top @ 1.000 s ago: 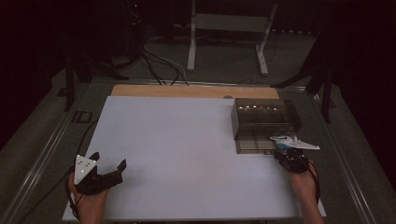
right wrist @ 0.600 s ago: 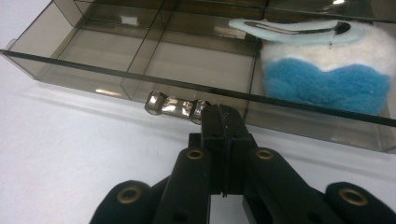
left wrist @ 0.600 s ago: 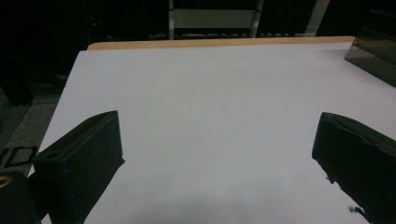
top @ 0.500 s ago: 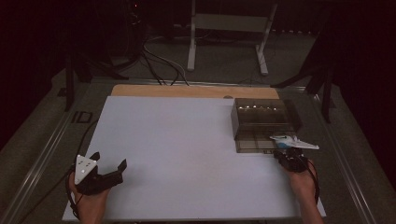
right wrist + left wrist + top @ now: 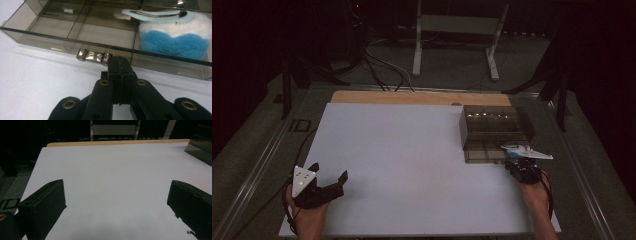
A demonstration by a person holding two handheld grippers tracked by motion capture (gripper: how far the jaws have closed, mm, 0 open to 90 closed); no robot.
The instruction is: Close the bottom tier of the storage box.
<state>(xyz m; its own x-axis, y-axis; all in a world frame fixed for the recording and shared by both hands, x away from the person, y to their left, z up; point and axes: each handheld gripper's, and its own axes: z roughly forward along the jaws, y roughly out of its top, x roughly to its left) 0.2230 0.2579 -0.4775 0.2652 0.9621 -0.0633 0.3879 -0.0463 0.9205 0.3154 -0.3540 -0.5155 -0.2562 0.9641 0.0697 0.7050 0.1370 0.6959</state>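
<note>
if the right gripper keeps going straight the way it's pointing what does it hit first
Most likely the small metal latch on the clear organizer box, right at the tips of the shut right gripper; whether they already touch is unclear. The box's front wall stands just behind it.

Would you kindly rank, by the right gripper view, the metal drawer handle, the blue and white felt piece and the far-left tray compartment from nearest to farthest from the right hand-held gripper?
1. Metal drawer handle: at the tips of the right hand-held gripper, on the tray's front wall.
2. Blue and white felt piece: behind the wall, to the right.
3. Far-left tray compartment: farthest, up left.
</note>
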